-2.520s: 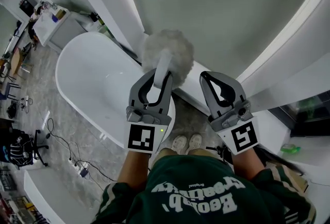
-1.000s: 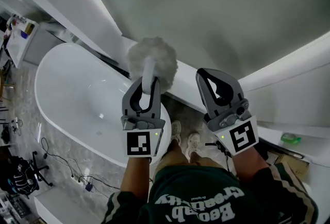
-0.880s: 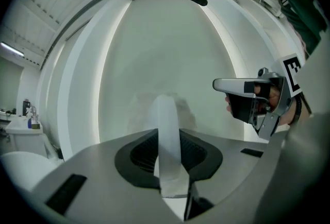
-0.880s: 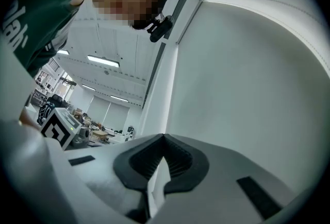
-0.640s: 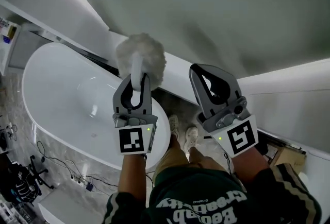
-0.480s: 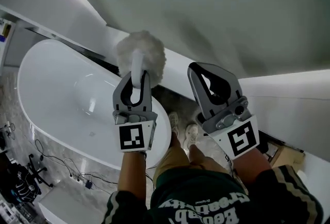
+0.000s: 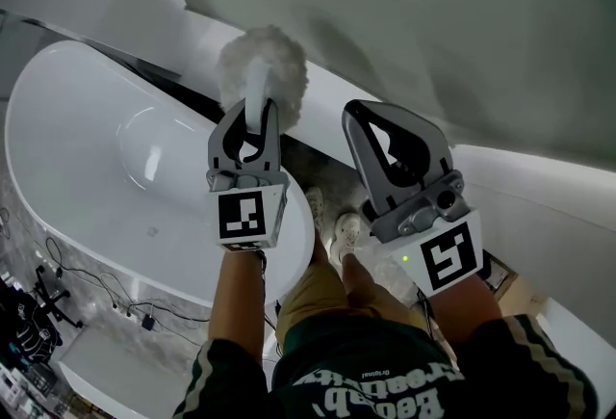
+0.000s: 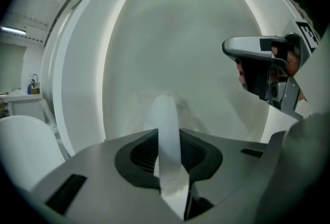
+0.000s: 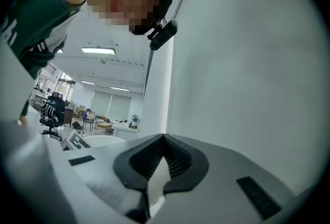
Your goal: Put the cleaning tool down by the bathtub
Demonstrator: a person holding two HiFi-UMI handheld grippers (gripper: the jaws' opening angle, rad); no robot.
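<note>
Cleaning tool (image 7: pixel 262 70): fluffy white head on a white handle (image 8: pixel 166 135), airborne, not set down yet. Left gripper (image 7: pixel 247 116) has its jaws clamped on that handle. In the left gripper view the handle runs straight up the middle between them, with the head out past the tips at 12 o'clock. In the head view the head hangs past the bathtub (image 7: pixel 77 205) rim on the wall side, over the strip of floor (image 7: pixel 322 167) behind the tub.

What changed: grip and tool pose in the jaws are the same as two seconds back. Both grippers have come down, though, and the tub now sits bigger and closer at the left gripper's 9 o'clock. Looks like the person is stooping.

Right gripper (image 7: pixel 377 114): jaws together, nothing between them. It sits at 3 o'clock of the left one, idle.

My read: the carry is done and this is the descent to the drop spot. Still to do: get the tool onto the floor beside the tub, then open the left jaws.

Watch items:
- The person's shoes (image 7: pixel 332 224) are at 6 o'clock of the tool, in the same narrow strip.
- The round head probably won't hold the tool upright, so it'll likely tip once released.
</note>
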